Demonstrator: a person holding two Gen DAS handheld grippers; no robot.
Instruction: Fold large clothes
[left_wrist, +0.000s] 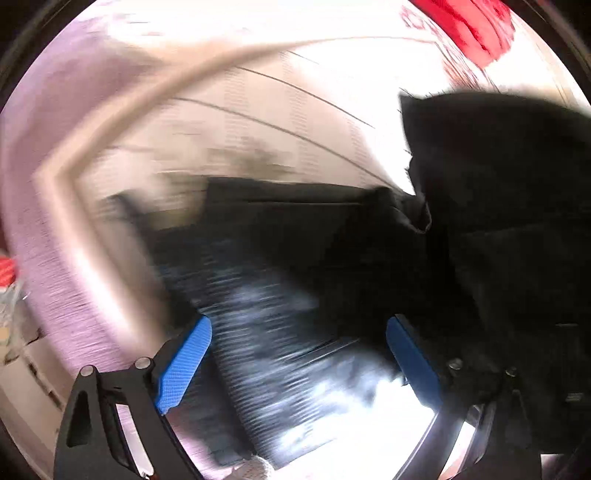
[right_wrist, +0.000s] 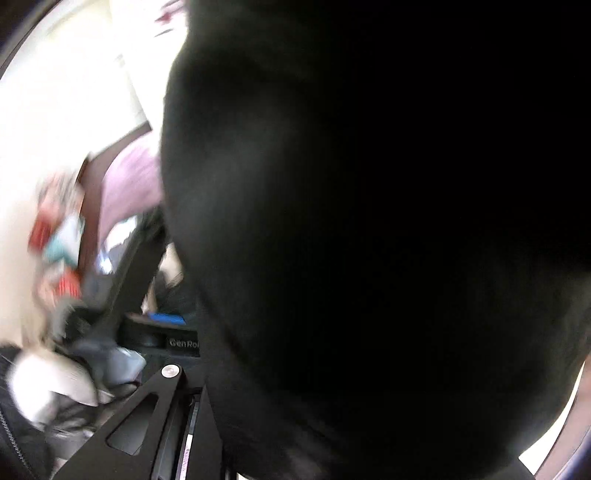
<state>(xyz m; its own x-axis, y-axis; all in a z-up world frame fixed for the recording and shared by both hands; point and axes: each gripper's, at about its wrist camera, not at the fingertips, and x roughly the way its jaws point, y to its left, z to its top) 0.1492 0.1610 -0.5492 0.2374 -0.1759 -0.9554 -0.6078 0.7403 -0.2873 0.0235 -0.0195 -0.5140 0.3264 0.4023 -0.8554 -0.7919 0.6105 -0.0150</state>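
A large black garment (left_wrist: 498, 192) hangs at the right of the left wrist view and drapes over the right side of my left gripper (left_wrist: 299, 354). That gripper's blue pads (left_wrist: 184, 363) stand wide apart with nothing between them. The view is blurred by motion. In the right wrist view the same black garment (right_wrist: 369, 221) fills most of the frame and hides my right gripper's fingers. Only the black frame of the right gripper (right_wrist: 155, 413) shows below the cloth.
A dark blurred cloth (left_wrist: 266, 295) lies below the left gripper on a pinkish surface (left_wrist: 55, 221). Something red (left_wrist: 472, 26) sits at the top right. In the right wrist view, blurred colourful items (right_wrist: 59, 240) and a pink sheet (right_wrist: 133, 177) show at left.
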